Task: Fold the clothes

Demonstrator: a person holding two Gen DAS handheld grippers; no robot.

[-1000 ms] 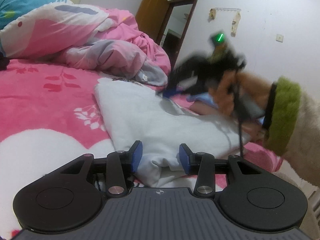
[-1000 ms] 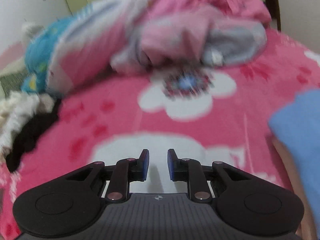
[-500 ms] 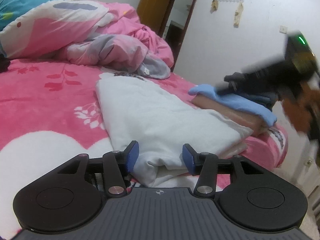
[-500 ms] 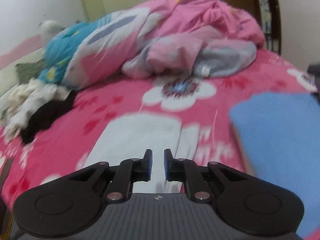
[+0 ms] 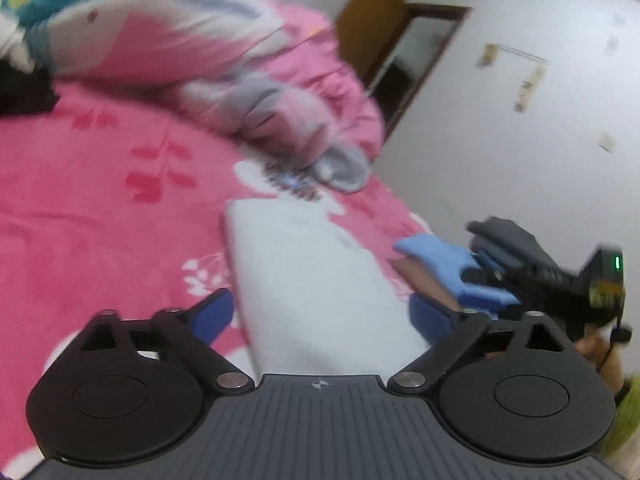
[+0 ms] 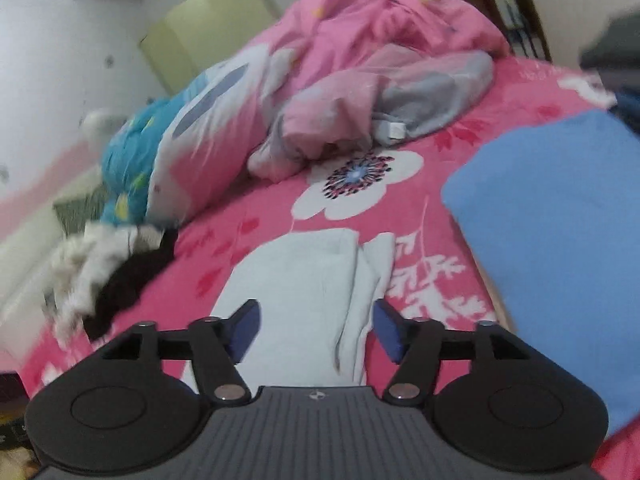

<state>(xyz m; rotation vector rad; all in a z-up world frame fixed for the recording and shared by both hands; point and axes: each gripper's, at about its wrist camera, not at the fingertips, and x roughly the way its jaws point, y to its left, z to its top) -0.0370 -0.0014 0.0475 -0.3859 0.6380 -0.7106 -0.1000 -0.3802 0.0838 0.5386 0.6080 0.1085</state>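
As both grippers sit at the near end of the garment, status:
Left gripper: jaws spread wide, just been opening; the folded white cloth garment lies between the blue pads, no pad pressing on it, nothing held.
Right gripper: jaws apart, also just been opening; same white garment lies between its pads, no grip on it.
White garment: long folded strip flat on the pink floral bed cover, running away from both grippers; layered edges show along its right side in the right wrist view.
Blue folded cloth: on the bed just right of the white garment, on top of a tan folded piece.
Right gripper in left view: black body with green light, over the blue cloth; touching or not, cannot tell (blur).
Crumpled pink-and-grey quilt: far end of bed, well apart from the garment.
Black and white clothes heap: left edge of bed.
Left view: motion-blurred.
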